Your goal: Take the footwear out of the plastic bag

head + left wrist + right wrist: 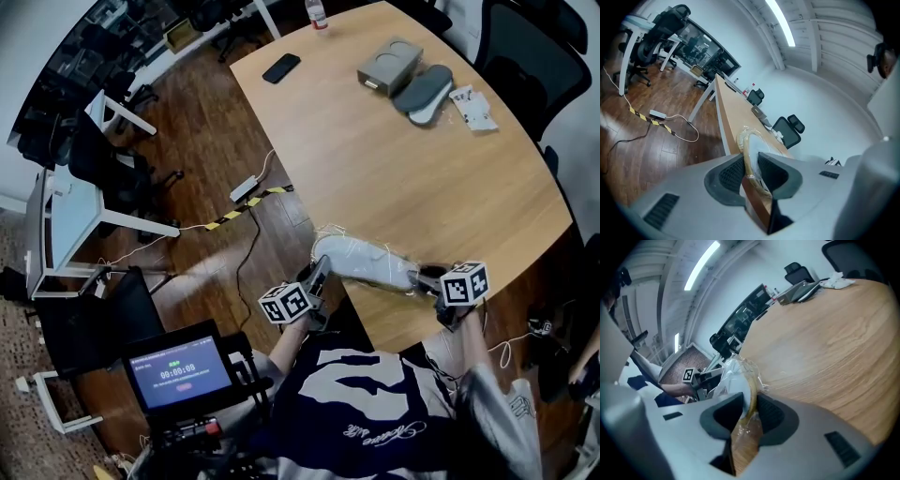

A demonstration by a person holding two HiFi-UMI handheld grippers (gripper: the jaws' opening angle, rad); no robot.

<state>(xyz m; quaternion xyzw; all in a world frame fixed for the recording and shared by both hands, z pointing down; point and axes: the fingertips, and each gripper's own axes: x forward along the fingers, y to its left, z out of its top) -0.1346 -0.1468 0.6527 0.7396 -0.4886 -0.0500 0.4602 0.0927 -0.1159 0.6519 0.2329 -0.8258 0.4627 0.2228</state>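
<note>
The footwear (361, 261), a pale slipper wrapped in a clear plastic bag (398, 272), lies at the 6 o'clock edge of the wooden tabletop (412, 178), partly overhanging it. The left tongs (317, 274) are clenched on its 9 o'clock end; in the left gripper view the ribbed pads (732, 174) pinch the wrapped sole rim (751, 154). The right tongs (427, 279) grasp the 3 o'clock end, with the bagged rim (746, 397) squeezed between the jaws.

Toward 12 o'clock sit a grey box (389, 64), a grey slipper (424, 92) just beside it, a crumpled wrapper (473, 108), a dark phone (281, 67) and a bottle (317, 14).

At 7 o'clock a small screen (178, 372) shows a row of timer digits that look like zeros. The cursive script on the person's shirt (375, 412) is too small to read.
</note>
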